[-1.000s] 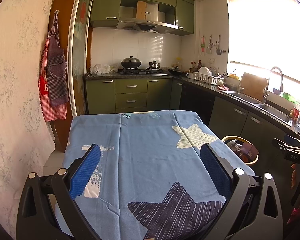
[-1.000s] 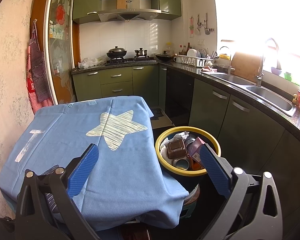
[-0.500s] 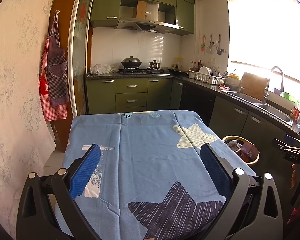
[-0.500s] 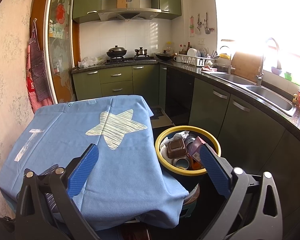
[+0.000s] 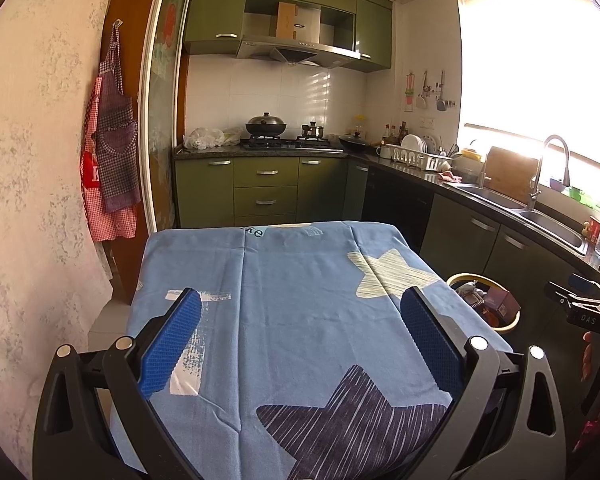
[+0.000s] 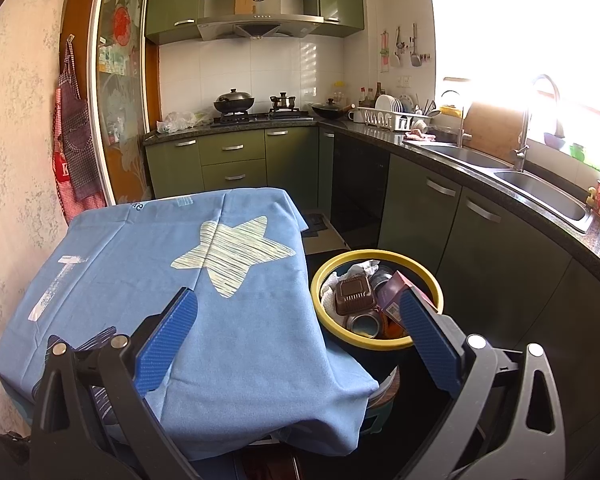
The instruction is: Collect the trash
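A yellow-rimmed bin (image 6: 428, 276) stands on the floor right of the table and holds trash: a brown plastic tray (image 6: 354, 296), a can (image 6: 362, 324), a purple carton (image 6: 394, 294) and white paper. It also shows in the left wrist view (image 5: 512, 322). The table wears a blue star-print cloth (image 5: 300, 304) with nothing on it. My left gripper (image 5: 300, 340) is open and empty above the cloth. My right gripper (image 6: 298, 336) is open and empty, over the table's right edge beside the bin.
Green cabinets (image 6: 440, 208) and a dark counter with a sink (image 6: 540, 188) run along the right wall. A stove with pots (image 5: 266, 124) stands at the back. Aprons (image 5: 110, 144) hang on the left wall. The floor strip between table and cabinets is narrow.
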`<control>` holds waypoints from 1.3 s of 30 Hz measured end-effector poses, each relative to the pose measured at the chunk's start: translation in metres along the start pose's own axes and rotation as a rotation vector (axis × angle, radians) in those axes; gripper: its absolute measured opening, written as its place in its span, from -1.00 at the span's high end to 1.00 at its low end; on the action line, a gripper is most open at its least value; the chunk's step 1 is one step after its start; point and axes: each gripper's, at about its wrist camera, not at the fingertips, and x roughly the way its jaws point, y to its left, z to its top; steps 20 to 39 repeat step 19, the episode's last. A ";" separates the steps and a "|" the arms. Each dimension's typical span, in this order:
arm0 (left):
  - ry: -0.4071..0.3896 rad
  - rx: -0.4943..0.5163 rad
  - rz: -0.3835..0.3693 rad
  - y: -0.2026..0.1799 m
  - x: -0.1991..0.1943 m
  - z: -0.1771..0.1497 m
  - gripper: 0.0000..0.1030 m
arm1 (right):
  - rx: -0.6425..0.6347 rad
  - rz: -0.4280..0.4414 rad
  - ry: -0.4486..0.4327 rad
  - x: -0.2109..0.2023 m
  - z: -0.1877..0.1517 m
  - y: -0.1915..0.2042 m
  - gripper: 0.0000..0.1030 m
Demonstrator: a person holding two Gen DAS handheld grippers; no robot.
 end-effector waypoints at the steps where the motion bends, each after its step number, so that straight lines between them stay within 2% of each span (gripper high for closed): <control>1: 0.001 0.001 0.001 0.000 0.000 0.000 -0.91 | -0.001 -0.001 0.001 0.000 0.000 0.000 -0.87; 7: -0.008 0.011 -0.041 -0.004 0.004 -0.001 -0.91 | -0.002 0.001 0.005 0.002 -0.002 -0.001 -0.87; 11: 0.032 0.006 -0.044 -0.003 0.015 -0.001 -0.91 | -0.004 0.007 0.011 0.006 -0.001 -0.001 -0.87; 15: 0.080 0.004 -0.026 0.004 0.039 0.001 -0.91 | -0.023 0.021 0.020 0.016 0.003 0.003 -0.87; 19: 0.154 -0.036 -0.017 0.024 0.085 0.008 -0.91 | -0.062 0.046 0.040 0.039 0.014 0.017 -0.87; 39: 0.154 -0.036 -0.017 0.024 0.085 0.008 -0.91 | -0.062 0.046 0.040 0.039 0.014 0.017 -0.87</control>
